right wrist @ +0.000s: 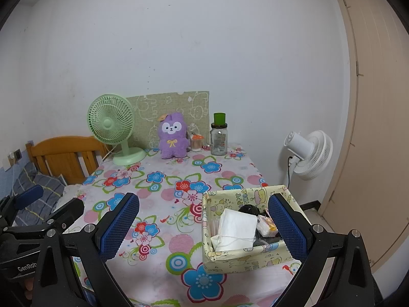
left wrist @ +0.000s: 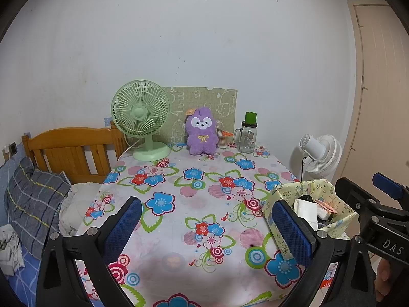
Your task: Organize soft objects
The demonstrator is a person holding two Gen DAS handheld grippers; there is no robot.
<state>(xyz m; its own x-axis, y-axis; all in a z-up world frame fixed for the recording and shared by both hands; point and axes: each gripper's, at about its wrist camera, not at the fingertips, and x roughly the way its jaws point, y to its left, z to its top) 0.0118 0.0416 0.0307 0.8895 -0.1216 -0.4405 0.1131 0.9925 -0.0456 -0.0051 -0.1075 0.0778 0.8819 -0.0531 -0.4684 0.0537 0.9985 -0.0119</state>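
Floral tablecloth point(left wrist: 179, 179); purple plush point(left wrist: 200, 131) far beyond both gaping tongs point(left wrist: 207, 232).

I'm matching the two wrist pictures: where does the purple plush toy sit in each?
Left wrist: purple plush toy at centre, far table edge, right of the green fan.
Right wrist: purple plush toy left of centre, far edge.
Shared landmark: the green fan, to its left in both.

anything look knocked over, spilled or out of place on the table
Nothing is tipped or spilled. The purple plush toy, green desk fan and glass jar stand upright at the far edge. Only the yellow patterned box looks untidy, with white paper and small items piled in loosely.
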